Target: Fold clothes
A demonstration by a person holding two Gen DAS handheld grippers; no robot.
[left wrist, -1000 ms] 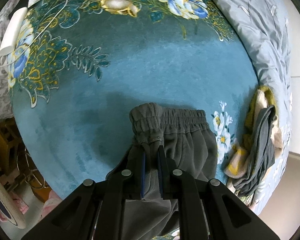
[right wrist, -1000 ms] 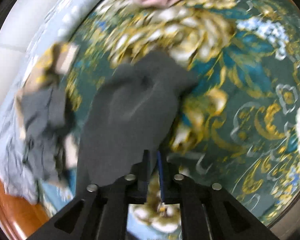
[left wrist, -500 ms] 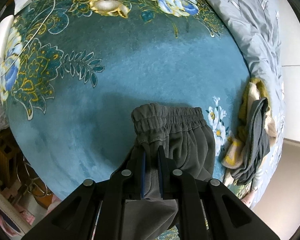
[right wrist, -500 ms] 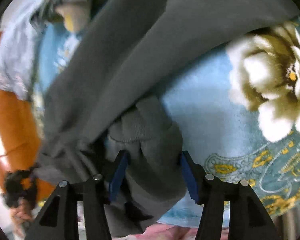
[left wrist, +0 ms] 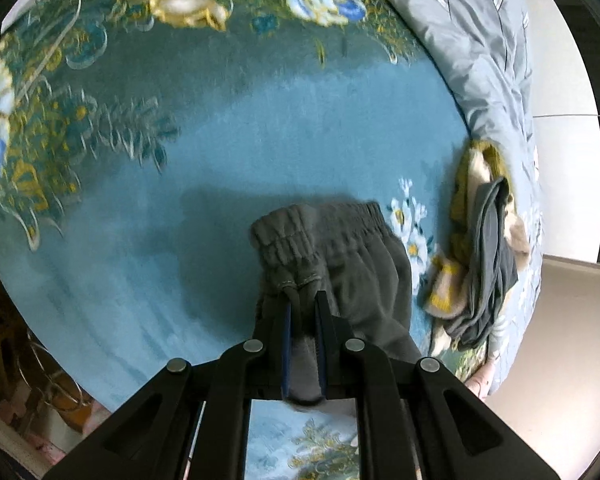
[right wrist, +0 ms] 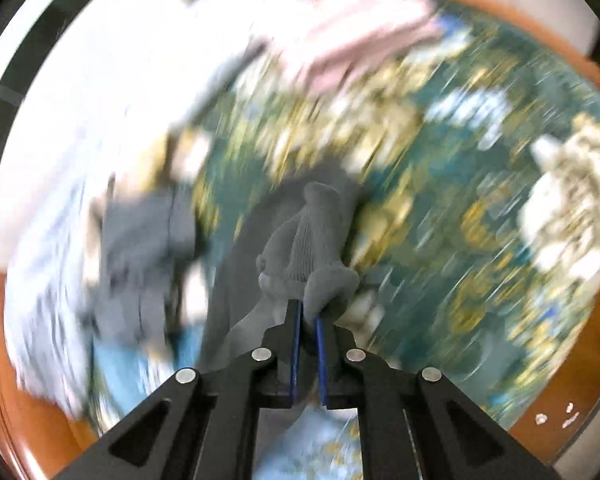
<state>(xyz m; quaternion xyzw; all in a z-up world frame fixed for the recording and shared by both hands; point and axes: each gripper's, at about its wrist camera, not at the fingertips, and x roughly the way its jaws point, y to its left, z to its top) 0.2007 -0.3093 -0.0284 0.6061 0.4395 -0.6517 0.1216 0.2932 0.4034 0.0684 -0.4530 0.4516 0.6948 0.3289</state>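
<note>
Mid-fold, I judge: my left gripper [left wrist: 302, 300] pinches the grey trousers [left wrist: 352, 264] at the waistband; my right gripper [right wrist: 308, 312] clamps a ribbed cuff [right wrist: 312, 240]; 1 crumpled heap [left wrist: 480, 264] waits.

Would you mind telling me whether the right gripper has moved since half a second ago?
Yes. The right gripper was open around a grey cuff low over the blue blanket; now it is shut on the cuff and raised, with more of the blanket in view.

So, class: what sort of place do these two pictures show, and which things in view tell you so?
Most likely a bedroom: a floral blue blanket spread over a bed, a grey quilt bunched along its edge, and a pile of clothes waiting beside it.
</note>
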